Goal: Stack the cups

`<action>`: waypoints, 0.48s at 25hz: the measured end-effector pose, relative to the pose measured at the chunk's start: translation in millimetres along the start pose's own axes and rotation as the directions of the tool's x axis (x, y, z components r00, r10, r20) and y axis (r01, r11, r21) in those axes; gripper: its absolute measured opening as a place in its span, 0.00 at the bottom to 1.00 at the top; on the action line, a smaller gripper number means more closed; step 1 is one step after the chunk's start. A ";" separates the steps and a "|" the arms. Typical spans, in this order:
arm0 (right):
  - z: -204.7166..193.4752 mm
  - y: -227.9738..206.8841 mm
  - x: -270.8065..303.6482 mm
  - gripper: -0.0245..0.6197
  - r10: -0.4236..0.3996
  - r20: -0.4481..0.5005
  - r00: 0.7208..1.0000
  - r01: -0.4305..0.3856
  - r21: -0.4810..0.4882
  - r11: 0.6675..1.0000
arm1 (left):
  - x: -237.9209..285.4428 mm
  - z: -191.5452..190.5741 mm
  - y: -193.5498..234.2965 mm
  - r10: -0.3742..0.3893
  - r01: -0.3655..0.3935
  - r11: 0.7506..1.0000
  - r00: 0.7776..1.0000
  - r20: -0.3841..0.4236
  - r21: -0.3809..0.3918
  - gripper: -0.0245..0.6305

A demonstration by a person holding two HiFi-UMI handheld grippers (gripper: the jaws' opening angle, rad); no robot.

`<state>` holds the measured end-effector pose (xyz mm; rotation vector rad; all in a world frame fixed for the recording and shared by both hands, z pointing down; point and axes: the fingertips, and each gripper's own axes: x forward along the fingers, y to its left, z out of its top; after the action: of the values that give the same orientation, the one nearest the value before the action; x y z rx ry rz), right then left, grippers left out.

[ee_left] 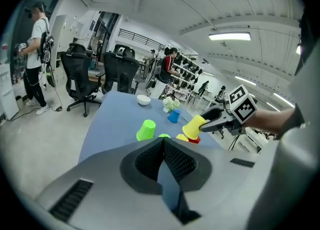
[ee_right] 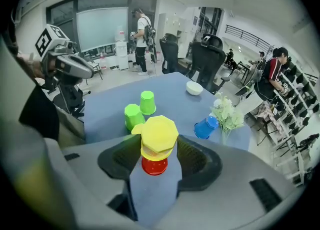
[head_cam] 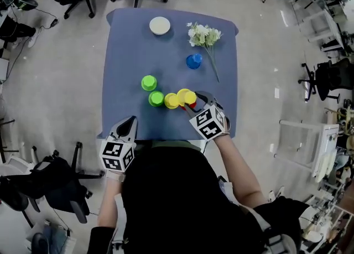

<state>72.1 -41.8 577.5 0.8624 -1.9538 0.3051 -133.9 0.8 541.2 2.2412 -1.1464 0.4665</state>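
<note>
**Head view.** Table under smooth blue cloth [head_cam: 127, 53]. Round white bowl [head_cam: 160, 25] and a spray of white flowers [head_cam: 203, 35] at the far end. Blue cup [head_cam: 193, 61], far green cup [head_cam: 149, 83], near green cup [head_cam: 156, 98] and loose yellow cup [head_cam: 171, 100], all tapered plastic, stood upturned.

**Left gripper view.** Left gripper [ee_left: 162, 144] had its ribbed black pads clenched together, with nothing between them.

**Right gripper view.** Right gripper [ee_right: 159, 149] grasped a faceted held yellow cup [ee_right: 159, 134], upturned and tilted, directly over a glossy red cup [ee_right: 154, 165] on the cloth. Contact between the two could not be told.
</note>
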 end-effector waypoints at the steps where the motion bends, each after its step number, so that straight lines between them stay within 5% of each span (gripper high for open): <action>1: -1.2 3.5 -0.2 0.40 0.000 -0.007 1.000 0.000 0.002 1.000 | 0.4 0.0 0.4 -0.007 0.007 1.000 1.000 -0.002 0.003 0.05; 12: -10.5 18.8 7.5 0.42 -0.022 -0.051 0.998 0.023 0.036 0.999 | 5.6 1.5 3.3 -0.071 0.071 0.997 0.997 -0.018 0.023 0.05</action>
<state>64.0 -26.0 591.8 0.8913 -1.8958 0.3468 -133.3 -5.2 544.1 2.2858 -1.0543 0.4719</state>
